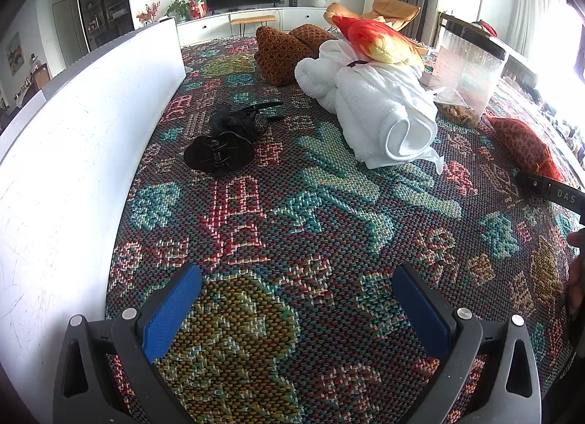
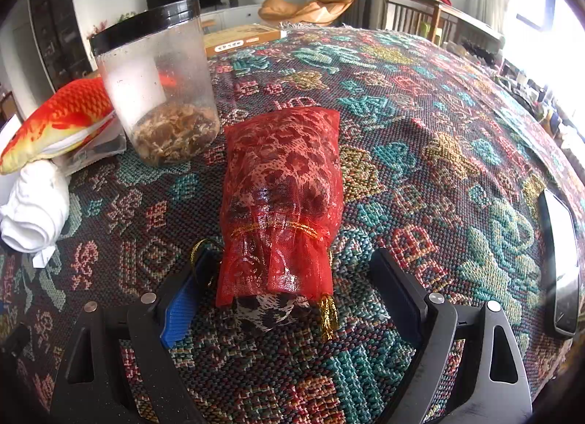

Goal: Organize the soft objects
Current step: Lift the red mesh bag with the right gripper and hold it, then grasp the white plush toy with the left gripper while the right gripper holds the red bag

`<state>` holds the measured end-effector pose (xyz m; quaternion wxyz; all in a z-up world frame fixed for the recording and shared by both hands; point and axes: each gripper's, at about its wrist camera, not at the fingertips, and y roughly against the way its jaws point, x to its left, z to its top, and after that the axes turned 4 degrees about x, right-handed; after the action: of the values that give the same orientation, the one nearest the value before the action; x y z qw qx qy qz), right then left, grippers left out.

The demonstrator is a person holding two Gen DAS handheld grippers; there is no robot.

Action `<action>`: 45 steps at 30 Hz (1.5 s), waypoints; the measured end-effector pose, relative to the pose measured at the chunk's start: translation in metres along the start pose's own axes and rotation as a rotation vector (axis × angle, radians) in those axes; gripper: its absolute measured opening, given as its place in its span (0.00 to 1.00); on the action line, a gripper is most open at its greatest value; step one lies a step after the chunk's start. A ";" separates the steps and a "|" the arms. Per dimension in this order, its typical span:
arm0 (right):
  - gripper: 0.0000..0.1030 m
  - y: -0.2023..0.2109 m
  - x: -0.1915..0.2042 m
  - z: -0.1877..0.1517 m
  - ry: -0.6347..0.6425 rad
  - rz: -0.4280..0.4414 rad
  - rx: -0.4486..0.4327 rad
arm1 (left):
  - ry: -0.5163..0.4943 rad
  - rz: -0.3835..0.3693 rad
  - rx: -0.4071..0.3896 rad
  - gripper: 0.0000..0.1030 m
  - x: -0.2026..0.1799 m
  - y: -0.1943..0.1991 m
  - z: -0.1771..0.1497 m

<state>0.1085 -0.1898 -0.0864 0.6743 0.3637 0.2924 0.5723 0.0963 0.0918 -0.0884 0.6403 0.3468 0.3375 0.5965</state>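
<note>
A red mesh drawstring pouch point(image 2: 285, 182) with leopard-print fabric inside lies on the patterned woven cloth point(image 2: 438, 153). Its tied neck and gold cord point toward me. My right gripper point(image 2: 292, 299) is open, one finger on either side of the pouch's neck, with a gap on both sides. The left wrist view shows the same pouch point(image 1: 526, 146) far right. My left gripper point(image 1: 299, 303) hangs open over bare cloth, holding nothing. Ahead of it lie a rolled white towel point(image 1: 376, 113), a red-orange fish plush point(image 1: 380, 40) on top, a brown knitted cushion point(image 1: 281, 51) and black hair accessories point(image 1: 219, 146).
A white box wall point(image 1: 91, 131) runs along the left. A clear jar with a black lid point(image 2: 161, 95) holding dried bits stands left of the pouch. A dark flat phone-like device point(image 2: 559, 267) lies at the right, a yellow flat box point(image 2: 241, 40) at the far edge.
</note>
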 end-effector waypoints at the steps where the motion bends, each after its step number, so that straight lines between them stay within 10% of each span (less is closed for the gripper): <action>1: 0.87 0.000 0.000 0.000 0.000 0.000 0.000 | 0.000 0.000 0.000 1.00 0.000 0.000 0.000; 22: 0.87 0.000 0.000 0.000 0.000 0.000 0.000 | -0.065 -0.044 -0.041 1.00 -0.019 0.012 0.002; 33: 0.87 0.000 0.000 0.000 -0.001 0.000 0.000 | -0.026 -0.030 -0.016 0.99 -0.063 -0.035 0.110; 36: 0.87 0.000 0.001 0.000 -0.001 0.001 0.000 | 0.015 -0.156 -0.006 0.47 -0.052 -0.039 0.110; 45: 0.87 0.001 -0.004 0.000 -0.026 0.041 -0.012 | -0.027 -0.235 -0.003 0.44 -0.025 0.034 0.003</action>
<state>0.1071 -0.1933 -0.0858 0.6682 0.3731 0.2729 0.5830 0.0798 0.0686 -0.0575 0.7107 0.3121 0.3663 0.5131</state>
